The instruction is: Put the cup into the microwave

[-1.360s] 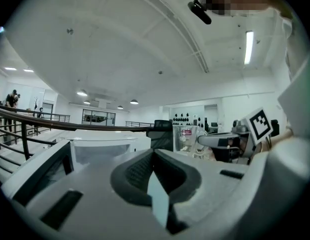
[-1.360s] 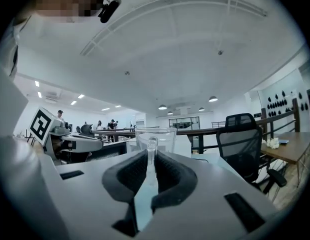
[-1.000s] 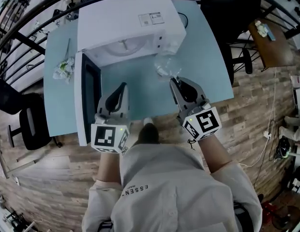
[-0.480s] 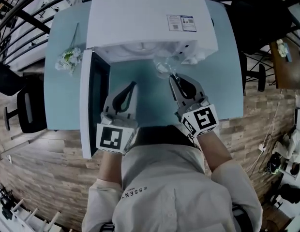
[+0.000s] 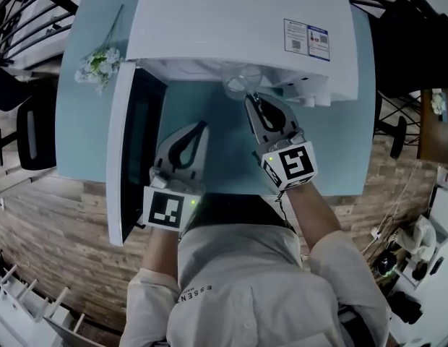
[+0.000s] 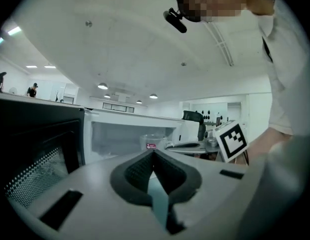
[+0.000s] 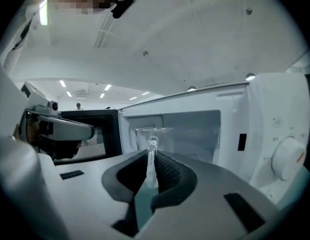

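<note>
The microwave (image 5: pixel 238 27) sits at the back of a pale blue table (image 5: pixel 224 161). Its door (image 5: pixel 130 157) is swung wide on the left side and reaches out past the table's front edge. That leaves the opening clear across its whole width, with bare tabletop in front of it.

The right gripper (image 5: pixel 251 100) is at the right half of that opening. Its jaws pinch the handle of a clear cup (image 5: pixel 240 85), which hangs right at the microwave's front edge, partly under the overhang of the top. The left gripper (image 5: pixel 202 125) hovers in front of the microwave, between the door and the right gripper. Its jaws are pressed together with nothing in them.

A small bunch of flowers (image 5: pixel 97 65) lies left of the microwave, behind the door's hinge.

From above, the microwave's top hides the chamber. The right gripper view looks straight in, showing the white cavity (image 7: pixel 195 131) behind the cup and the control dial (image 7: pixel 287 156) on the panel to its right. The left gripper view shows the mesh on the door's inner face and a small red label on the cup.
</note>
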The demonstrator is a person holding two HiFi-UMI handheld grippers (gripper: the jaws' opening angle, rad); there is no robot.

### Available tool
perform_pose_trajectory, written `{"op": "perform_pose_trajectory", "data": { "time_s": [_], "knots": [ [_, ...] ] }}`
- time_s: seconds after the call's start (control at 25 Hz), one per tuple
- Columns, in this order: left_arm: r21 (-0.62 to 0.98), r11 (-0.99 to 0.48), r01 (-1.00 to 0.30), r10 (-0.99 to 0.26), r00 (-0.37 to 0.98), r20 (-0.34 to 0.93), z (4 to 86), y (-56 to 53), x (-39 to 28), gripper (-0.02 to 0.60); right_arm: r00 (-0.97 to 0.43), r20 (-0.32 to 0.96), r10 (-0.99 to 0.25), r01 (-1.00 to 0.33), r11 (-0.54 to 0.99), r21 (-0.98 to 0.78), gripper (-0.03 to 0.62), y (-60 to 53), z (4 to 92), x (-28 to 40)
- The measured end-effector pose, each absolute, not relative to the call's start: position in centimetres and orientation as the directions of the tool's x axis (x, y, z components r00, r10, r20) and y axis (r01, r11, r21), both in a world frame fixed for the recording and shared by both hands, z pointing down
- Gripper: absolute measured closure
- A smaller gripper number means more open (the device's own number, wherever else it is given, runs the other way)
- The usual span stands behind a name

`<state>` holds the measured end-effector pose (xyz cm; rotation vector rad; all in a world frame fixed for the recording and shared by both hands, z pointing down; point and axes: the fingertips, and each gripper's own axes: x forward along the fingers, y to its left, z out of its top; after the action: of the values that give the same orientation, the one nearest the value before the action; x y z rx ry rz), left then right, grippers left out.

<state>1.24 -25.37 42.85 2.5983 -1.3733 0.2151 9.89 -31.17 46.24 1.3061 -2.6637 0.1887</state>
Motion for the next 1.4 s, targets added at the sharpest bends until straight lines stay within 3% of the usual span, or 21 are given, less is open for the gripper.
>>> {"op": "perform_pose_trajectory", "data": {
  "time_s": [1.4],
  "knots": [
    [0.036, -0.535, -0.844, -0.811, 0.525, 0.26, 45.7, -27.2, 1.0, 0.58, -0.543, 0.123, -0.831, -0.837, 0.547, 0.004, 0.553, -39.5, 50.6, 8.5]
  ]
}}
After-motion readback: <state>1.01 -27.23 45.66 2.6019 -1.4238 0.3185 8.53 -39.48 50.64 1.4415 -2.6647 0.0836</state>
